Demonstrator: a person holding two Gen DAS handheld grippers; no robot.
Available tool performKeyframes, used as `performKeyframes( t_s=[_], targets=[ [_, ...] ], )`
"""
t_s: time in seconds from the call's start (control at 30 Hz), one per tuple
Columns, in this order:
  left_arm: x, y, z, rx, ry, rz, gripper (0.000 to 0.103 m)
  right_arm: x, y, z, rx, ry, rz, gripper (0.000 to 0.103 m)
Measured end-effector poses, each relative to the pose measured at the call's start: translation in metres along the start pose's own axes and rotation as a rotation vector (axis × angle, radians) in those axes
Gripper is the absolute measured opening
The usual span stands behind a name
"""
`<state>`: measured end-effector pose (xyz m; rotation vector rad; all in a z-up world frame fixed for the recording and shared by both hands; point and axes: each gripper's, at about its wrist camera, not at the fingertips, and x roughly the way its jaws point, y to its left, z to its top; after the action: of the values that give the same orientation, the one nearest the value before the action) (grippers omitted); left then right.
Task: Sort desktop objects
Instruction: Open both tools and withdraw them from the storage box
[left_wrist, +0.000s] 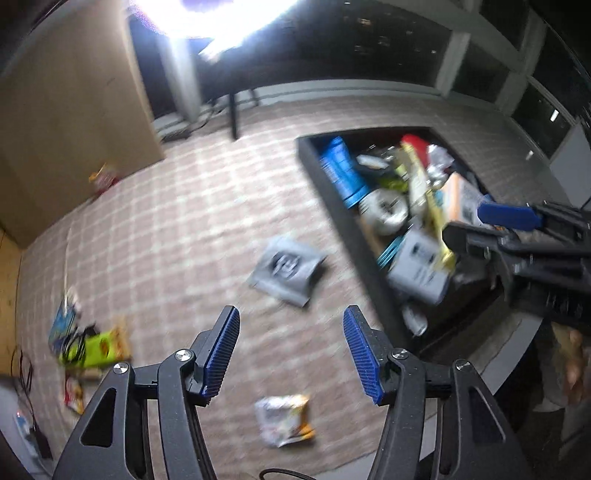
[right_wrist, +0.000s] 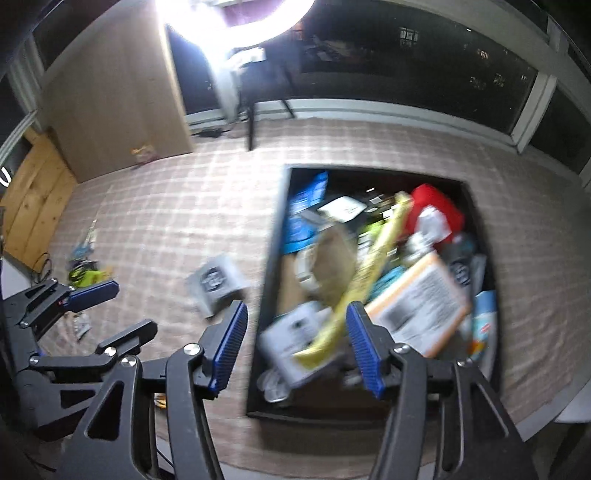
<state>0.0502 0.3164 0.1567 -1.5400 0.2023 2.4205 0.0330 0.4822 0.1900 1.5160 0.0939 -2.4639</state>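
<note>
Already the black box (right_wrist: 273, 258) on the checked worktop (left_wrist: 192, 221) is heaped with sorted things: a blue packet (right_wrist: 306, 206), a red pouch (right_wrist: 436, 210), an orange-edged carton (right_wrist: 421, 299), and a long yellow wrapper (right_wrist: 373, 269) lying across the top. So most of the job looks done. Several things are left outside the box: a grey sachet (left_wrist: 286, 271) just beside it, a white and yellow packet (left_wrist: 286, 421) near the front edge, and a green packet (left_wrist: 98, 349) among clutter far to the left. The left claw (left_wrist: 291, 356) hangs over the cloth, released and empty. The right claw (right_wrist: 295, 350) hangs at the box's near wall, also released, gripping nothing.
</note>
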Motion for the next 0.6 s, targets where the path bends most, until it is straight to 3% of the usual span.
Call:
performKeyframes(
  t_s=[0.13,0.3,0.6],
  targets=[
    [-0.007,0.029,-0.031,-0.031,0.001,0.032,0.056,0.006,0.046,-0.023,-0.036,0.010,-0.011,0.056],
    [-0.016,0.055,-0.060,-0.067,0.004,0.010,0.056,0.010,0.096,-0.043,-0.081,0.015,-0.022,0.056],
    [-0.023,0.105,-0.087,-0.137,0.010,0.033,0.056,0.015,0.143,-0.058,-0.066,0.012,-0.009,0.060]
  ],
)
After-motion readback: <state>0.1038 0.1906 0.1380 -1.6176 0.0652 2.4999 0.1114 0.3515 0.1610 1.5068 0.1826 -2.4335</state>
